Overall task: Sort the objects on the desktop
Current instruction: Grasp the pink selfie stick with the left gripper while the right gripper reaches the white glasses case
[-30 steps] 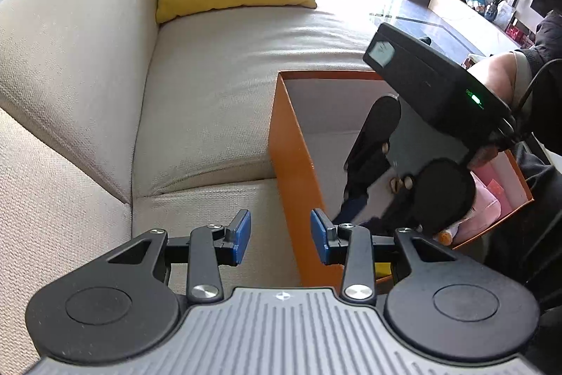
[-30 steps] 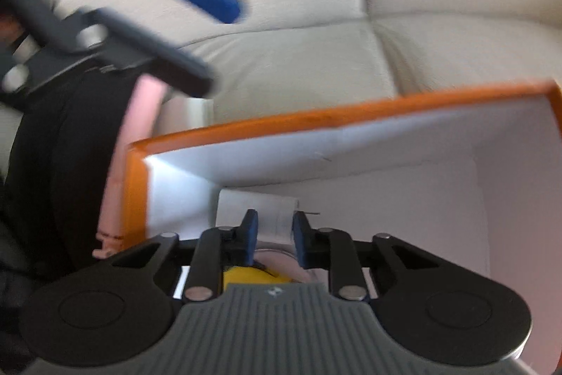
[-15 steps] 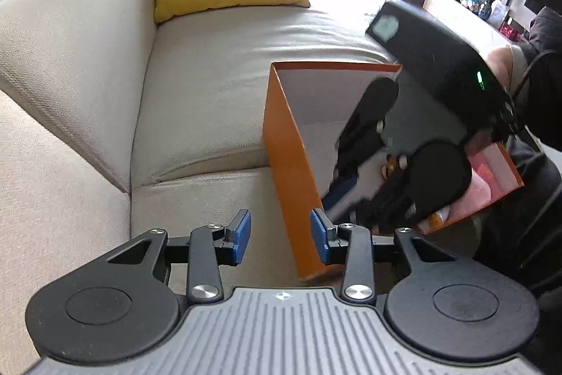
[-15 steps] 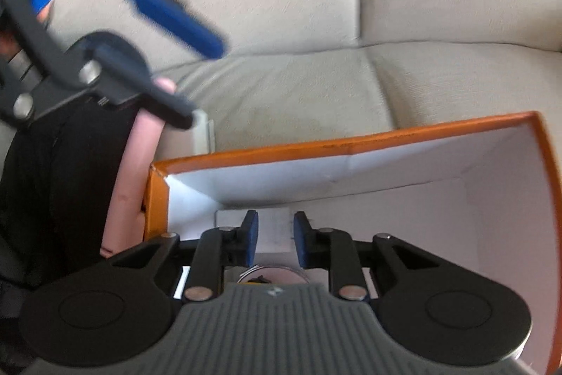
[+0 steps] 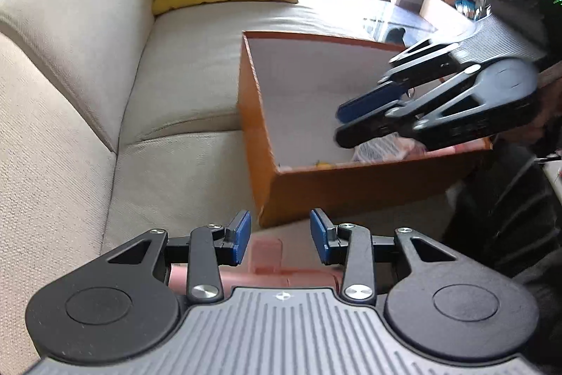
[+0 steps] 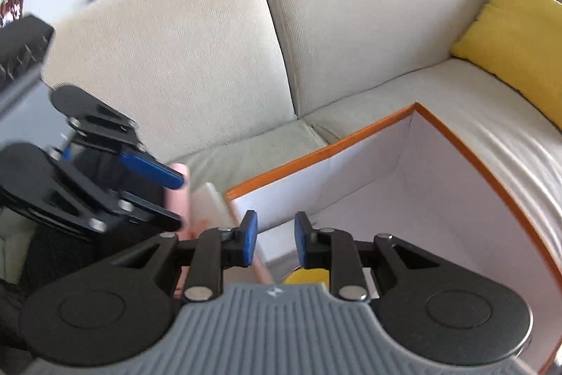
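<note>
One orange box (image 5: pixel 337 188) sits on the beige sofa (image 5: pixel 182 65) seat, holding a wrapped packet (image 5: pixel 377 150) and small bits at its near wall. Left gripper (image 5: pixel 280 239) hovers part-open, empty, off its near corner; right gripper (image 6: pixel 275 239), part-open, empty, over the interior.

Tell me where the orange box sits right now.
The orange box sits on the beige sofa seat. In the left wrist view it lies ahead and right of the left gripper, under the right gripper.
</note>
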`<control>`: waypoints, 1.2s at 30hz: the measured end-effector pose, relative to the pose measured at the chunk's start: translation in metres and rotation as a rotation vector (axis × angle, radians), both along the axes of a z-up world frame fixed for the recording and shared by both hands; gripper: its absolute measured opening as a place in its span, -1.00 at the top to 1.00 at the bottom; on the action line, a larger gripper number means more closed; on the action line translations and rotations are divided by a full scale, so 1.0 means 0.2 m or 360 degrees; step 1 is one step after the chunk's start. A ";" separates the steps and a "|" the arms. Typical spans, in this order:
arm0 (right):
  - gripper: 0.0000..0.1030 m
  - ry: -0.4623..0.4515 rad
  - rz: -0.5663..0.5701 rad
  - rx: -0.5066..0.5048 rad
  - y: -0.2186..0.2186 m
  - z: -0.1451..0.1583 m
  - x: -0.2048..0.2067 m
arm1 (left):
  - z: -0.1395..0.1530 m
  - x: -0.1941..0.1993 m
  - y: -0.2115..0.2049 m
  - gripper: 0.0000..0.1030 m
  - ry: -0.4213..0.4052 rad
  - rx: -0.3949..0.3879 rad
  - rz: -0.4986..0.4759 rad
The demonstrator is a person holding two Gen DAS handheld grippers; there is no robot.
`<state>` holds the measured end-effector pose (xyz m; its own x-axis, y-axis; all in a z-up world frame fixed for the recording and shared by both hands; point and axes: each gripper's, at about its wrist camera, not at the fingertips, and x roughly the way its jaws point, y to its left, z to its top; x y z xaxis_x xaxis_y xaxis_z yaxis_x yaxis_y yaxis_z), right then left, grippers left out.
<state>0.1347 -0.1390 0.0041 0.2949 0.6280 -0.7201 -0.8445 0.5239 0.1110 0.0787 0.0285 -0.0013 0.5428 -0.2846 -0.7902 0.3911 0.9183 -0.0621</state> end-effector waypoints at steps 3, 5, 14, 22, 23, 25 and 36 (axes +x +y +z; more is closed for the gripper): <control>0.43 0.0001 -0.0085 0.0055 -0.02 -0.02 -0.16 | -0.03 -0.08 -0.06 0.16 -0.0096 0.0117 -0.0048; 0.43 0.0000 -0.0113 0.0065 0.02 -0.09 -0.25 | -0.06 -0.13 -0.08 0.16 -0.0105 0.0147 -0.0079; 0.45 0.0224 -0.0449 -0.0056 0.11 -0.51 -0.39 | -0.13 -0.29 -0.13 0.10 -0.0186 0.0434 -0.0314; 0.41 0.0396 -0.0592 0.0008 0.09 -0.57 -0.38 | -0.18 -0.34 -0.11 0.06 -0.0207 0.0563 -0.0417; 0.37 0.0404 -0.0587 0.0017 0.12 -0.56 -0.36 | -0.18 -0.34 -0.11 0.06 -0.0206 0.0561 -0.0425; 0.34 0.0430 -0.0573 0.0049 0.12 -0.56 -0.37 | -0.18 -0.32 -0.11 0.06 -0.0197 0.0578 -0.0444; 0.31 0.0490 -0.0515 0.0125 0.14 -0.50 -0.24 | -0.16 -0.04 -0.10 0.06 -0.0071 0.0536 -0.0567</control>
